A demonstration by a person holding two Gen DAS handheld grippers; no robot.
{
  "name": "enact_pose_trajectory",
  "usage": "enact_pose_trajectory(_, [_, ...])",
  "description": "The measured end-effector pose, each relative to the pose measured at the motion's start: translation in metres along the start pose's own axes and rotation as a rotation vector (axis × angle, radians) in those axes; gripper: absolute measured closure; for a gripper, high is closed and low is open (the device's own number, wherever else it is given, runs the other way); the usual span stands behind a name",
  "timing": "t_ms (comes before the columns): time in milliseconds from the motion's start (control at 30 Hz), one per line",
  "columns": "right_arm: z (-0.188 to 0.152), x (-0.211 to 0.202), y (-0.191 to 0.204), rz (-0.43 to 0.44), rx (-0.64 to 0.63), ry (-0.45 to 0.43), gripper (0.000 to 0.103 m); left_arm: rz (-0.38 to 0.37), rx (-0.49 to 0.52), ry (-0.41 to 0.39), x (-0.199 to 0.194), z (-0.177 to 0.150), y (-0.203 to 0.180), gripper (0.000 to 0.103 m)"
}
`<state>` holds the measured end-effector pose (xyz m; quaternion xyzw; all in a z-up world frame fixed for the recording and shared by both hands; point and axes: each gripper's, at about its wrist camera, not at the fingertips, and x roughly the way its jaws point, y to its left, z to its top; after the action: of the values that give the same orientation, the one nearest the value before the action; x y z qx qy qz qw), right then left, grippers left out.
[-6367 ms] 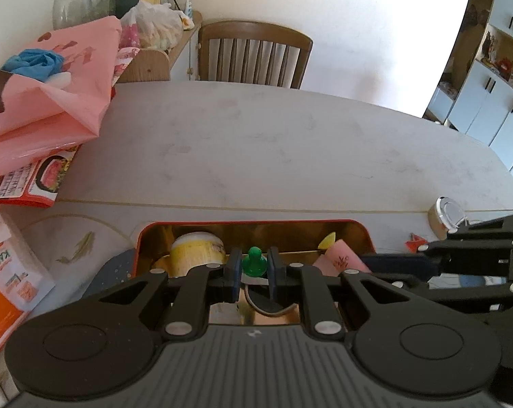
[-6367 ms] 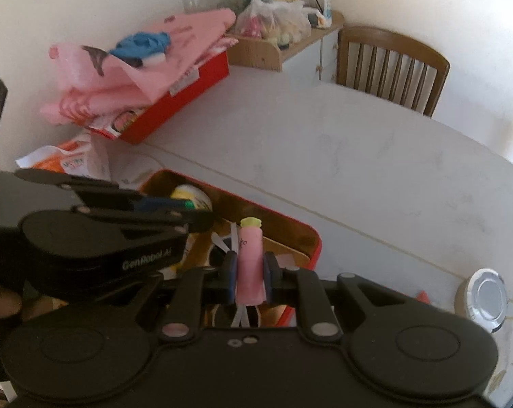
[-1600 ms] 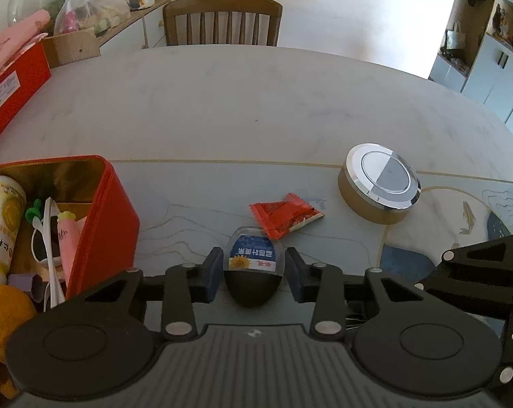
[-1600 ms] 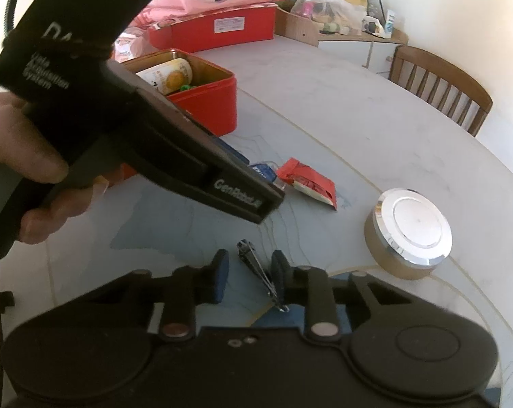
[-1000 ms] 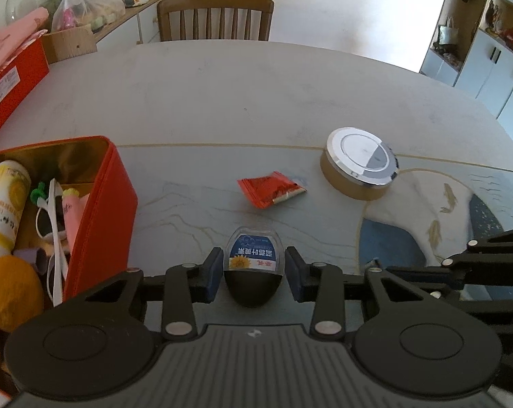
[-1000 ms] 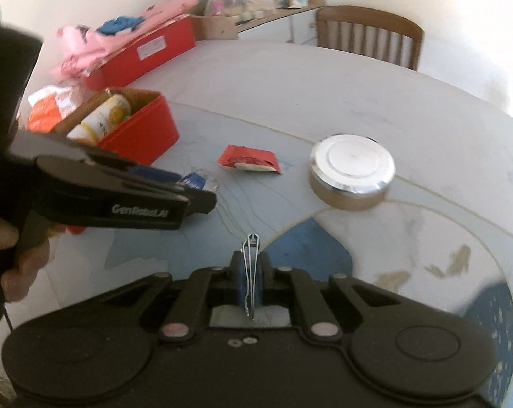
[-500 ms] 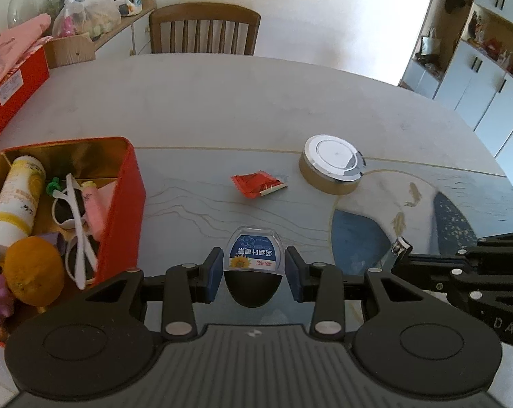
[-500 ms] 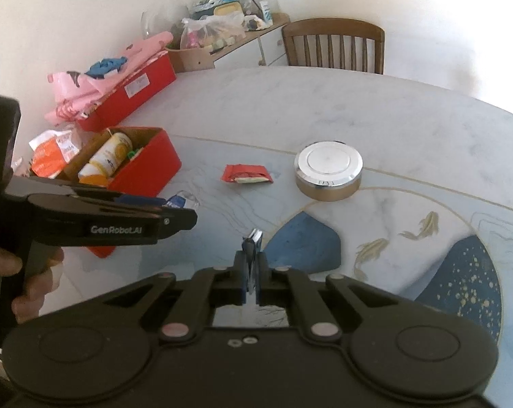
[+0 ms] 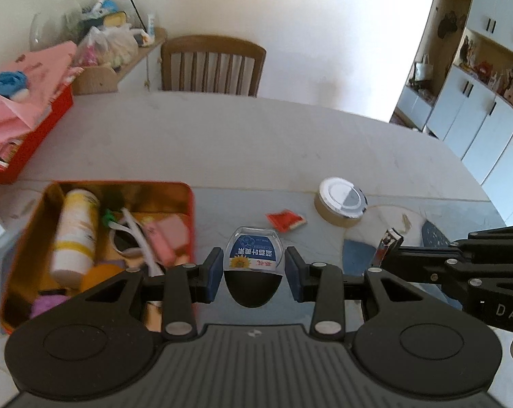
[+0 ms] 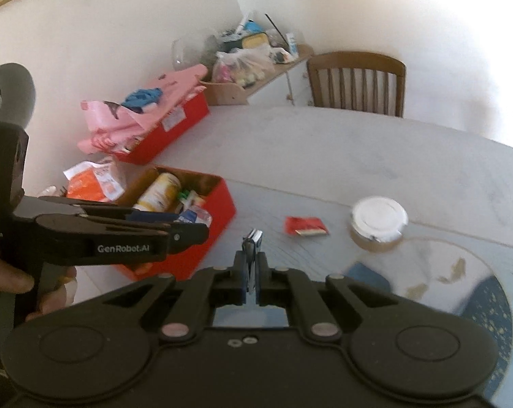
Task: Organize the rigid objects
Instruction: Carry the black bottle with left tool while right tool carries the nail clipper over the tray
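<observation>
Table [image 9: 222, 142]; left gripper [image 9: 253, 272] clasps container [image 9: 253, 258], right gripper [image 10: 253, 272] nail clipper [image 10: 252, 248]

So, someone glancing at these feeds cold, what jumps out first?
Both tools are loaded: the left tool holds a small blue-labelled case, and the right tool is shut on nail clippers. Left of them, the open red tin is crammed with clutter, while a red packet and round tin remain on the table.
</observation>
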<state>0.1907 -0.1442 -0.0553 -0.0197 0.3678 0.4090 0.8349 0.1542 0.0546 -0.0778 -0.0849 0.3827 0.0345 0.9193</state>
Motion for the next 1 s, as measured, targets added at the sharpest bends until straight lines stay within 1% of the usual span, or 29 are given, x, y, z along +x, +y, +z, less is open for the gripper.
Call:
enact_pose_trajectory(267, [0.024,0.018,0.044,0.022,-0.046,-0.023,0.099,0.022,-0.023,-0.064,-0.024,0.010,0.050,0.065])
enact_pose_trajectory(367, [0.033,0.027,0.059,0.033,-0.058,-0.024,0.099,0.045,-0.025,-0.087,-0.030,0.016,0.070,0.065])
enact_pose_trajectory(533, [0.043,0.049,0.079,0.047,-0.069,0.002,0.099,0.059,-0.041,-0.104,-0.031,0.026,0.103,0.065])
enact_pose_trajectory(733, [0.045,0.078,0.103,0.043,-0.099,0.060,0.099,0.050,-0.044,-0.077,-0.011,0.036,0.128,0.065])
enact_pose_trajectory(1000, [0.036,0.116,0.117,0.004,-0.129,0.144,0.100,0.038,-0.010,-0.023,0.025,0.038,0.139,0.065])
